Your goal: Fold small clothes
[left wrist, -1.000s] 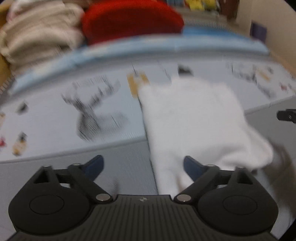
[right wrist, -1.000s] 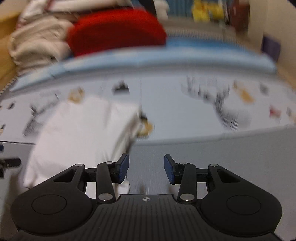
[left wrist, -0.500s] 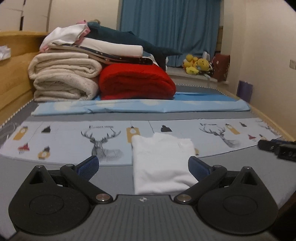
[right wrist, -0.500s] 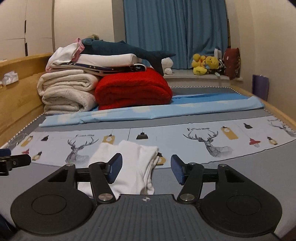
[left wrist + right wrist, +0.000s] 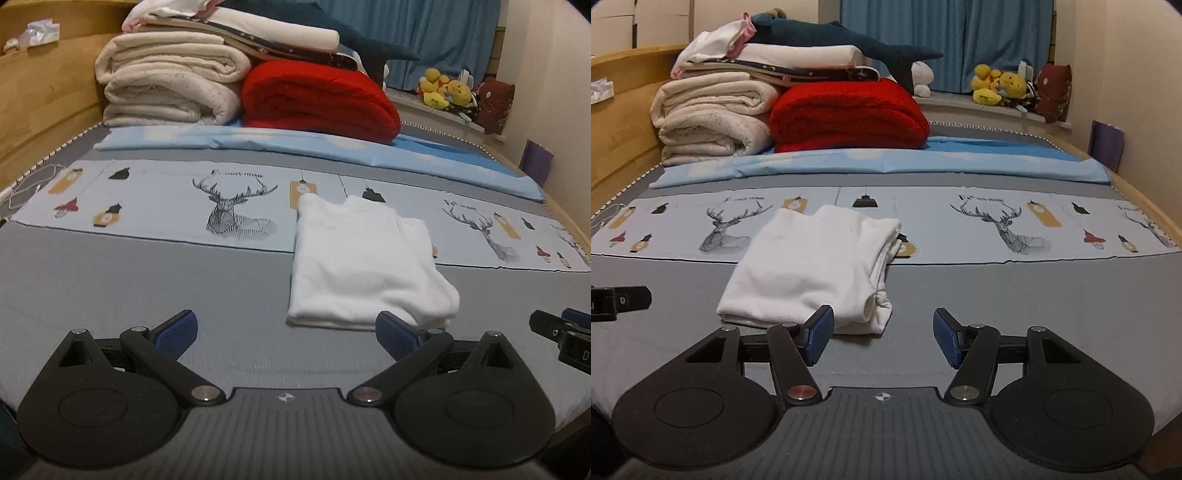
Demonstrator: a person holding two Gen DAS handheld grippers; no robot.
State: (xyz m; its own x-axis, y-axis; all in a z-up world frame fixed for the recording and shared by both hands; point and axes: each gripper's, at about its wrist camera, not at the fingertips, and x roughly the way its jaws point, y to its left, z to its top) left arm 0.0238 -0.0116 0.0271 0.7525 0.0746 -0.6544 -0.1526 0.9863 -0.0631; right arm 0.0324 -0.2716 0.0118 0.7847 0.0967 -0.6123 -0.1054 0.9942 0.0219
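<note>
Blue ribbed pads are being shown spread wide on the left gripper (image 5: pixel 286 332), with nothing caught between them; only grey bed sheet (image 5: pixel 147 280) is being seen in the gap. The right gripper (image 5: pixel 883 338) is likewise being held with its jaws parted and empty (its fingertips are also being glimpsed at the right edge of the left view). Just beyond both sets of fingers, the folded white garment (image 5: pixel 362 266) is being left lying flat on the bed, touched by neither gripper, its near edge on the grey sheet and its far edge on the pale deer-print cloth (image 5: pixel 997 225). Farther back, a light blue sheet (image 5: pixel 886 164) is being spread across the bed, and behind it a red blanket (image 5: pixel 849 114) and rolled cream bedding (image 5: pixel 709 114) are being kept stacked beside the wooden bed frame (image 5: pixel 44 92).
</note>
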